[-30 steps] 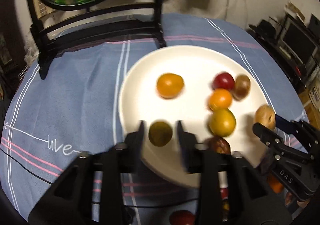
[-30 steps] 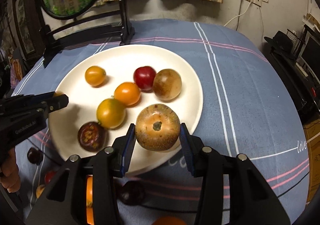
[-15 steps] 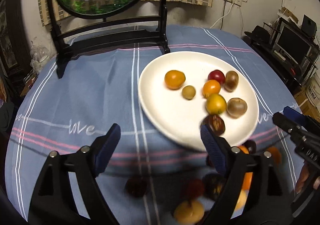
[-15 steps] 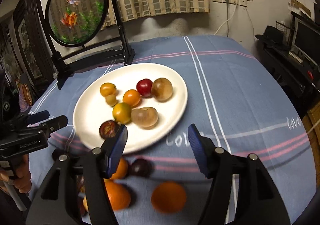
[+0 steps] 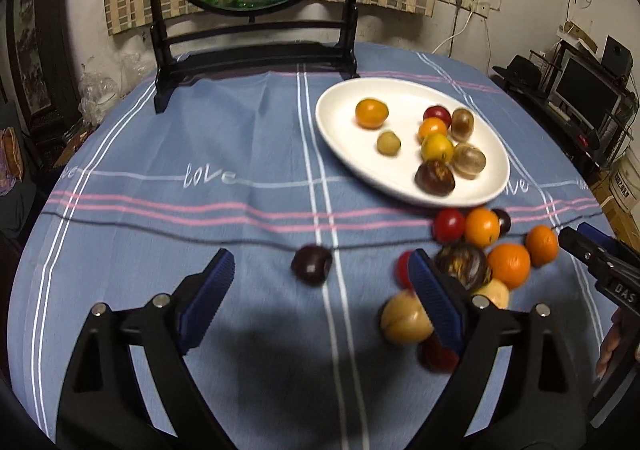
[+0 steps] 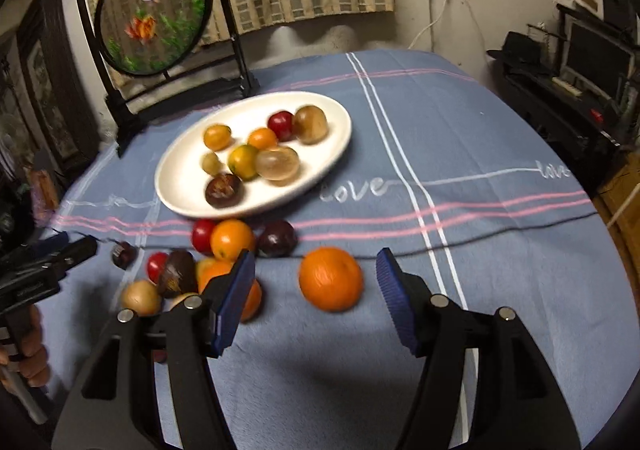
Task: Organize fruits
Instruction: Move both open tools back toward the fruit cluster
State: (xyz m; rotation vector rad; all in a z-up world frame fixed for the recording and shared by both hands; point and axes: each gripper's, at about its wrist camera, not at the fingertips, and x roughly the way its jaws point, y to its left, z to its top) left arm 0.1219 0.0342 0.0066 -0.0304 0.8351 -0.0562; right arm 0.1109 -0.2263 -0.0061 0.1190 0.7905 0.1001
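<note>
The orange (image 6: 331, 278) lay alone on the blue cloth of the bench (image 6: 500, 137), a little apart from the other loose fruit, and in the right wrist view it sat between the two blue pads, slightly toward the left one and just beyond their tips. So from the right gripper (image 6: 316, 270) it lay at 12 o'clock, almost straight ahead. It is round, so no long axis mattered; the approach could come from any side. The jaws of the right gripper were spread wide and held nothing, with room on both sides of the orange.

The dark plum (image 5: 311, 264) was the same kind of case for the left gripper (image 5: 320, 274): it lay alone on the cloth near a white stripe, at 12 o'clock between the left pads. Those jaws were also spread wide and empty.

The pile of loose fruit (image 6: 192, 270) lay at about 10 o'clock from the orange, and the white plate (image 6: 340, 117), already carrying eight fruits, stood at about 11 o'clock, farther away. I judged that the right gripper was the nearer one for the orange, and that the coming move needed only a short advance forward before closing. The orange could roll if one pad touched it first
</note>
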